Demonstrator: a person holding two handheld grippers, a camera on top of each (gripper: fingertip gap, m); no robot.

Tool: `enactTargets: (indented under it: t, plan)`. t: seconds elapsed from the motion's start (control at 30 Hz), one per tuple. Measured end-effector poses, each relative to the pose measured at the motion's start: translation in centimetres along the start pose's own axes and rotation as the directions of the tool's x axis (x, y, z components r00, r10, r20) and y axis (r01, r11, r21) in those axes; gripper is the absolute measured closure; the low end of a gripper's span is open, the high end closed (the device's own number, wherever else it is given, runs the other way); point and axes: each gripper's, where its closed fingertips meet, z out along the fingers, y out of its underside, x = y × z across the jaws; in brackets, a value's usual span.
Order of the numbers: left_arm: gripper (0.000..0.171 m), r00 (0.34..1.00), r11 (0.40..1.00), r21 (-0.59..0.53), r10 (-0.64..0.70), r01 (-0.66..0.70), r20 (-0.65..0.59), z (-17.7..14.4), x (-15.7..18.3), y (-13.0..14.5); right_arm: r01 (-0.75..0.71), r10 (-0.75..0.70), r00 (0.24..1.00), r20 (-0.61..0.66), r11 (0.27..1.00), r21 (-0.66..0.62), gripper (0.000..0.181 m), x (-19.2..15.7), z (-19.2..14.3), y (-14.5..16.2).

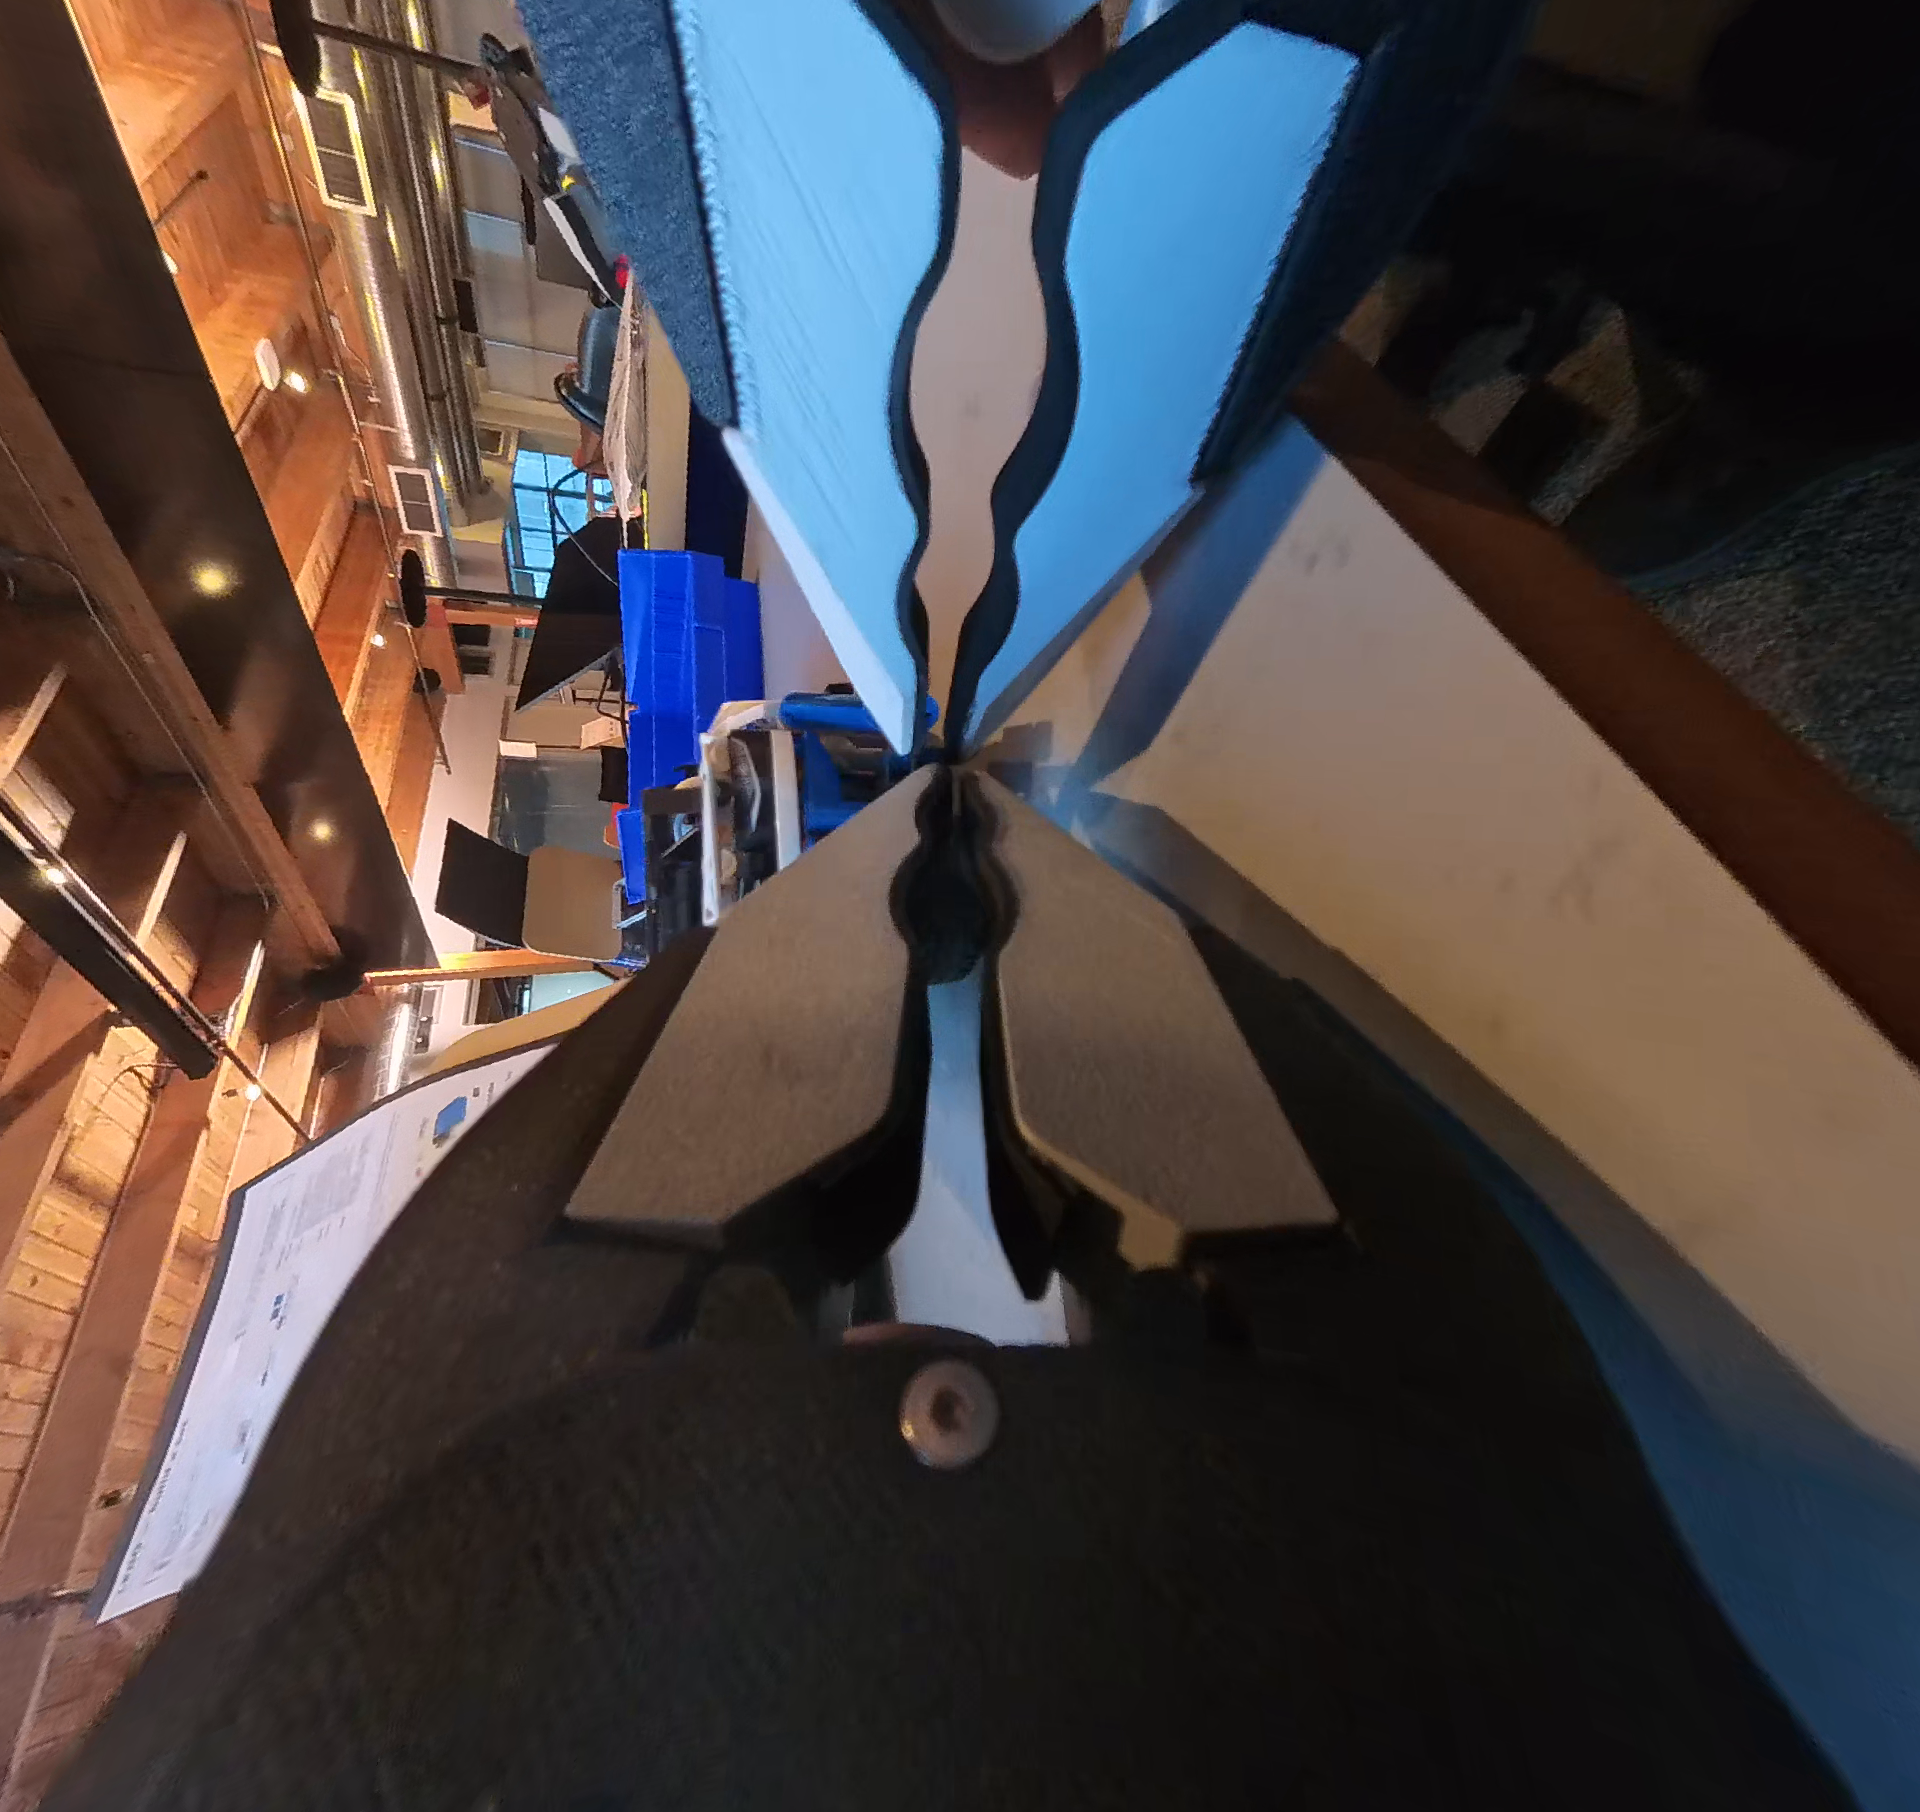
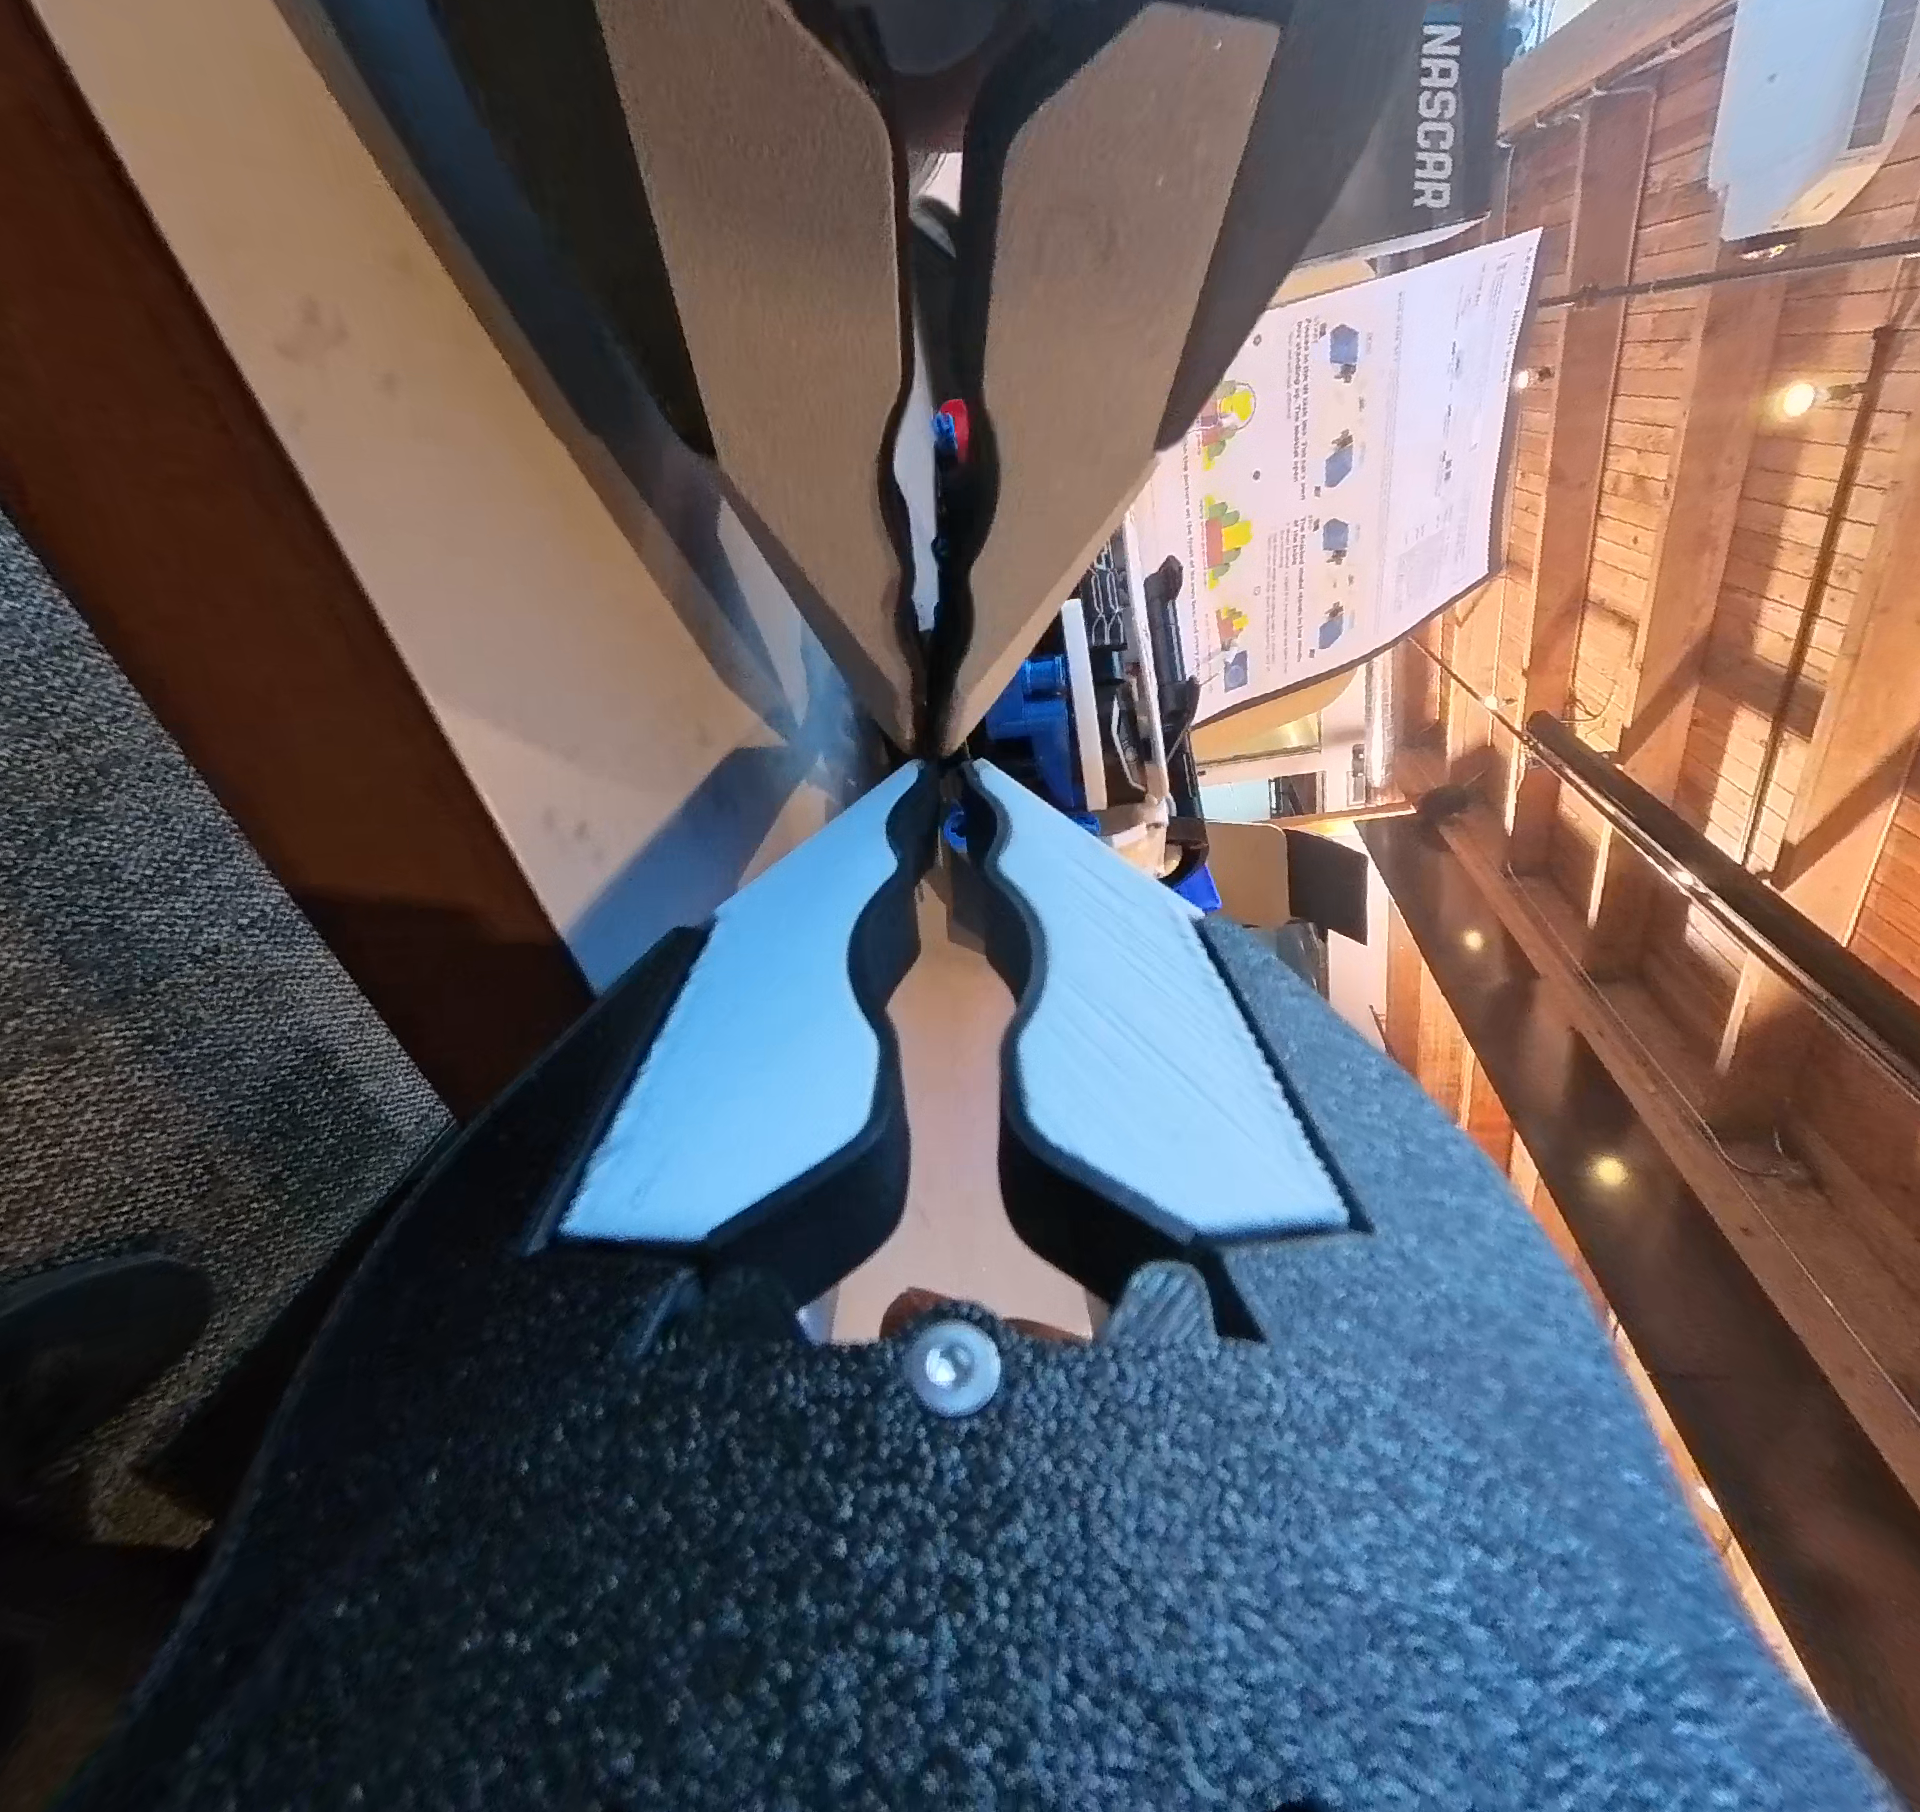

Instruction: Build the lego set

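Both views are turned sideways. My two grippers meet tip to tip above the white table point(image 1: 1403, 775). My left gripper point(image 1: 948, 786), with tan fingers, is shut. A black lego piece point(image 1: 951, 895) fills the gap between its pads. In the right wrist view this piece point(image 2: 951, 526) shows with a red and a blue bit at its far end. My right gripper point(image 2: 940, 786), with pale blue-grey fingers, is shut on a small blue lego piece point(image 2: 953, 829) at its tips. It also shows in the left wrist view point(image 1: 938, 739).
A blue lego build point(image 1: 826, 765) and a white tray point(image 1: 717, 827) with dark parts stand behind the tips, also in the right wrist view point(image 2: 1029, 713). A printed instruction sheet point(image 2: 1382, 474) stands upright beyond. Blue bins point(image 1: 686, 640) sit farther back. The table's wooden edge point(image 2: 208, 515) borders grey carpet. The grippers are tip to tip, or close to it.
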Motion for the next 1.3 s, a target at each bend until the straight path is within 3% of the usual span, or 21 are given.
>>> enactTargets:
  t: [0.27, 0.6, 0.87, 1.3]
  plan:
    - [0.167, 0.998, 0.998, 0.000, -0.066, 0.066, -0.017, -0.7, 0.1, -0.2, -0.008, 0.008, 1.000, 0.003, 1.000, 0.010, 0.177, -0.1, -0.1, 0.1]
    - [0.155, 1.000, 1.000, -0.023, -0.016, 0.017, 0.016, 0.1, -0.1, 0.3, -0.027, 0.026, 1.000, 0.007, 0.999, 0.017, 0.177, -0.1, 0.0, 0.1]
    - [0.166, 0.999, 0.999, -0.032, 0.032, -0.031, 0.038, 0.3, -0.5, 0.7, -0.027, 0.027, 1.000, 0.008, 1.000, 0.015, 0.177, -0.1, 0.0, 0.1]
    - [0.167, 0.996, 0.997, -0.042, 0.065, -0.063, 0.055, 0.1, -0.7, 0.7, -0.078, 0.078, 0.997, 0.029, 0.997, 0.020, 0.177, -0.2, 0.0, 0.3]
